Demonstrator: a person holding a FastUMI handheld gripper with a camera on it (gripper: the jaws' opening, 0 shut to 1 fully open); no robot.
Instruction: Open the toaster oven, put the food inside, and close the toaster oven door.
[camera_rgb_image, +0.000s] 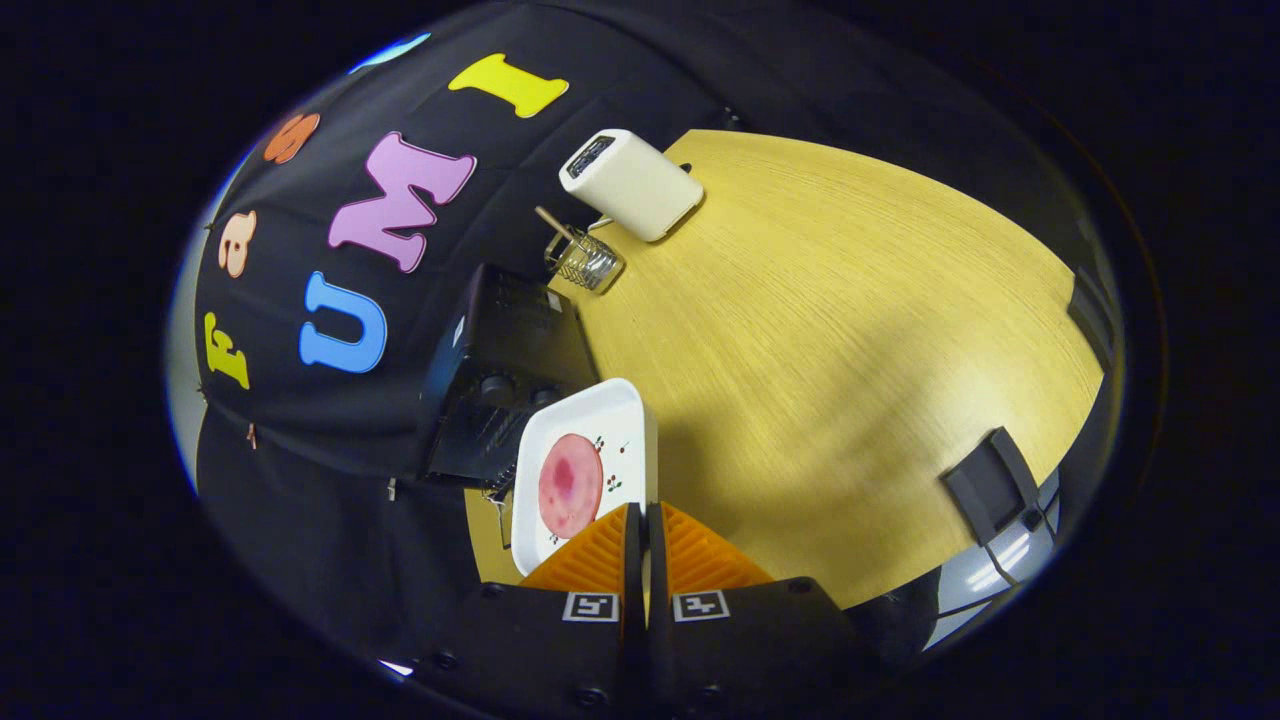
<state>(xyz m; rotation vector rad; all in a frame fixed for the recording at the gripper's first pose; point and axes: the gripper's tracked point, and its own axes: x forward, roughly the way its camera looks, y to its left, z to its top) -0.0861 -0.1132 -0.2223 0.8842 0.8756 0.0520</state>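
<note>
My gripper is shut on the edge of a white square plate, which sticks out ahead of the fingers, tilted with the view. A round pink slice of food lies on the plate. Just beyond the plate stands the black toaster oven against the booth wall, its two knobs facing me. Its door hangs open, with the rack showing behind the plate's far edge.
The wooden table stretches out beyond and beside the plate. Further along the wall stand a wire utensil holder with a wooden stick and a cream-coloured toaster. A dark bracket sits at the table's edge.
</note>
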